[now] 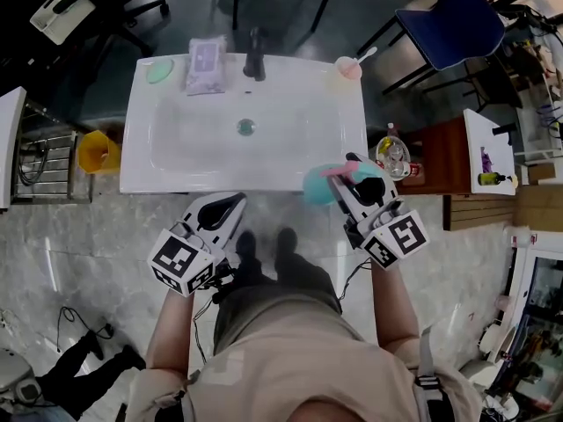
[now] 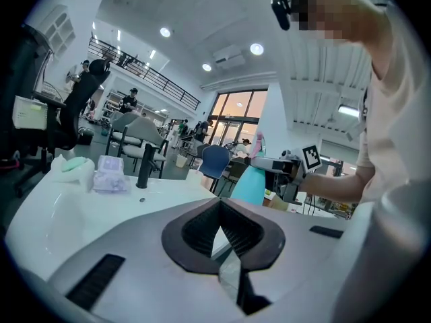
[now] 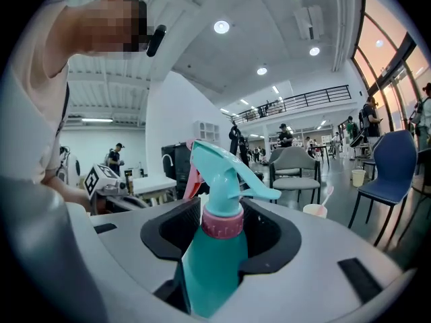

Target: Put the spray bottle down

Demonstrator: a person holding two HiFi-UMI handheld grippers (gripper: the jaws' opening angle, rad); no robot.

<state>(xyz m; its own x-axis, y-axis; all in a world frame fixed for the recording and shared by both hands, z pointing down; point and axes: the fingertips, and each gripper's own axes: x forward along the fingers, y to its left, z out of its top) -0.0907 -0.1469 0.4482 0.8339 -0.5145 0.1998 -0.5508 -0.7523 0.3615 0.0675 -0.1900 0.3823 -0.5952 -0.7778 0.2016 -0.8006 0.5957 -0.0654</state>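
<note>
**Spray bottle in right grip, not yet set down**

Right gripper is clamped on the teal spray bottle just below its pink collar. The bottle is upright, over the near right corner of the white sink. Left gripper has jaws together with nothing in them, off the near edge to the left. My take: lower straight down onto the flat rim, not the basin slope or the outer lip. Keep it vertical and get the base fully seated before opening the jaws. Then back out level so the trigger head doesn't snag

An open lab hall: chairs, mezzanine railing, freestanding washbasin.
</note>
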